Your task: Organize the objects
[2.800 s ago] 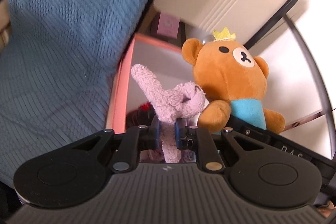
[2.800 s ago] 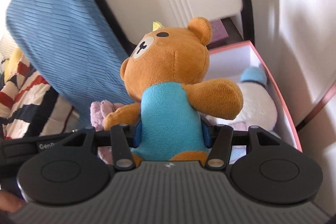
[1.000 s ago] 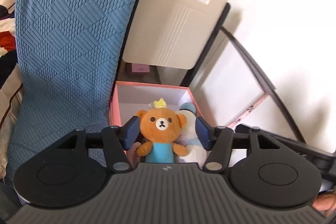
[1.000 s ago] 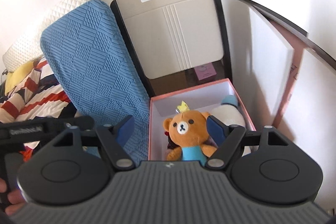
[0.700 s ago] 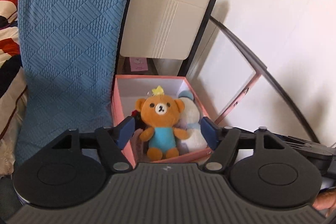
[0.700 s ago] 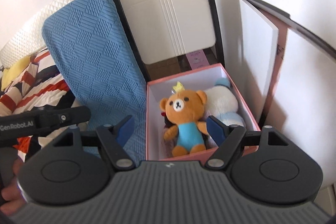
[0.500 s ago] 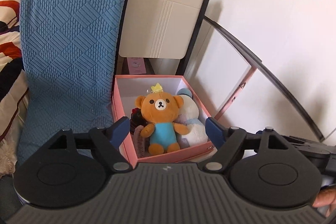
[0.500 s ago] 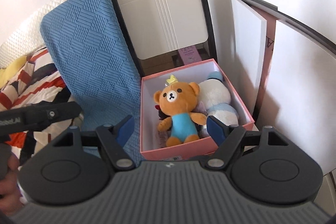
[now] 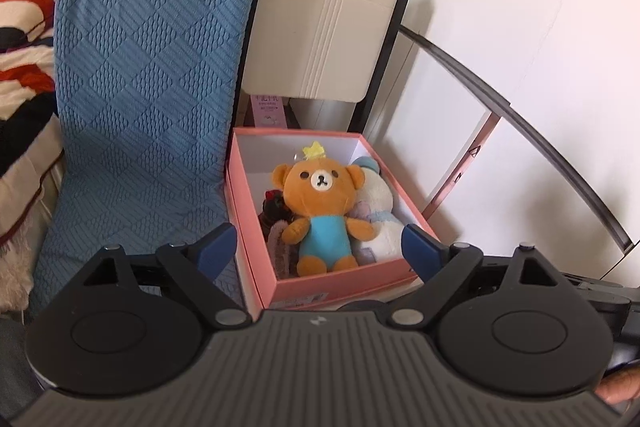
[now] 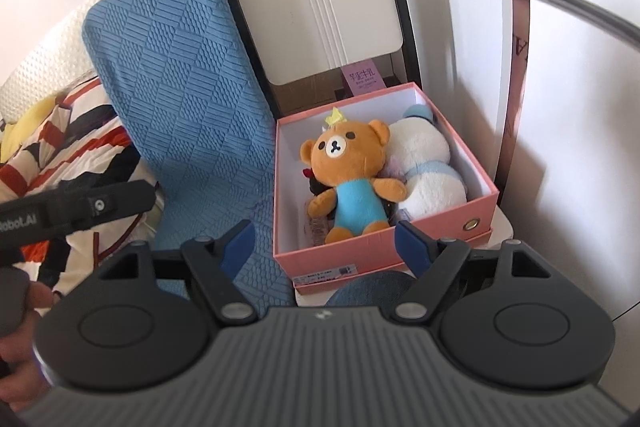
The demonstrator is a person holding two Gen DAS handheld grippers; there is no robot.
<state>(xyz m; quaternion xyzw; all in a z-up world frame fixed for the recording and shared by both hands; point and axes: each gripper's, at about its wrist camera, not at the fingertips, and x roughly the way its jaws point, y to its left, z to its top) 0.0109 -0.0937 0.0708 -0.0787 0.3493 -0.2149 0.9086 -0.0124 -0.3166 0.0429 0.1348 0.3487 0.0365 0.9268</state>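
A brown teddy bear (image 9: 320, 205) (image 10: 352, 167) with a blue shirt and yellow crown lies in the pink box (image 9: 340, 285) (image 10: 380, 251). A white plush with pale blue trim (image 9: 378, 211) (image 10: 428, 163) rests to its right, a lilac plush (image 9: 276, 247) and a dark toy (image 9: 274, 205) to its left. My left gripper (image 9: 318, 251) hangs back from the box, its jaws opening with nothing between them. My right gripper (image 10: 326, 243) is open and holds nothing, also short of the box. The left gripper's body (image 10: 72, 209) shows at the right wrist view's left edge.
A blue textured cushion (image 9: 148, 75) (image 10: 188, 99) leans left of the box. A beige chair back (image 9: 324, 31) (image 10: 316, 3) stands behind it, a pink-edged lid (image 9: 460, 167) (image 10: 516, 67) against the white wall at right. Striped bedding (image 10: 68, 131) lies far left. A person's hand (image 10: 20, 379) grips the left tool.
Both grippers let go of the lilac plush and the bear, which now lie in the box. Both have pulled back from the box; the left jaws have spread wider.
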